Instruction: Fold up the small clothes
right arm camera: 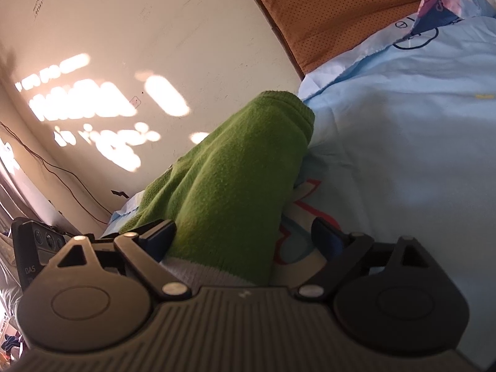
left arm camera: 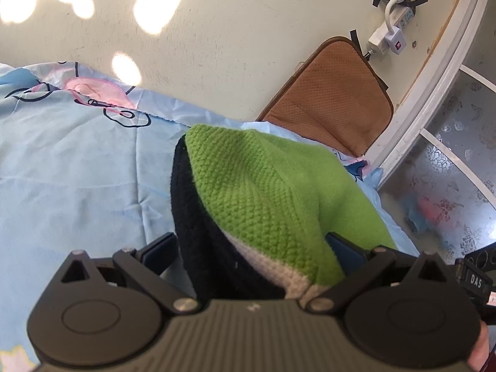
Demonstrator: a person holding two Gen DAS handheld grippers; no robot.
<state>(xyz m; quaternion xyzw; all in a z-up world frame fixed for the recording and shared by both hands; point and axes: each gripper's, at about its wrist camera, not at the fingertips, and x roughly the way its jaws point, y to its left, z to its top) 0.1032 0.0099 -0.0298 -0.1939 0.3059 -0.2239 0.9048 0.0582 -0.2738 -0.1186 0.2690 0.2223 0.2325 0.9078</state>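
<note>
One fuzzy green knit garment [right arm camera: 223, 186] | smooth blue sheet [right arm camera: 403, 155] | right claw [right arm camera: 245, 235] agape

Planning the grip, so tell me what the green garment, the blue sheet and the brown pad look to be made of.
Green garment: knitted yarn, probably wool or acrylic; visible stitch loops, fuzzy matt surface, grey and black bands.
Blue sheet: thin woven cloth, likely cotton blend; sharp creases, printed cartoon pattern, matt.
Brown pad: perforated mesh-like fabric with a darker bound edge; the exact material is unclear.

Green knit garment [left arm camera: 272, 198] near end hidden behind left tongs [left arm camera: 252, 248]; grip perhaps loose.
</note>
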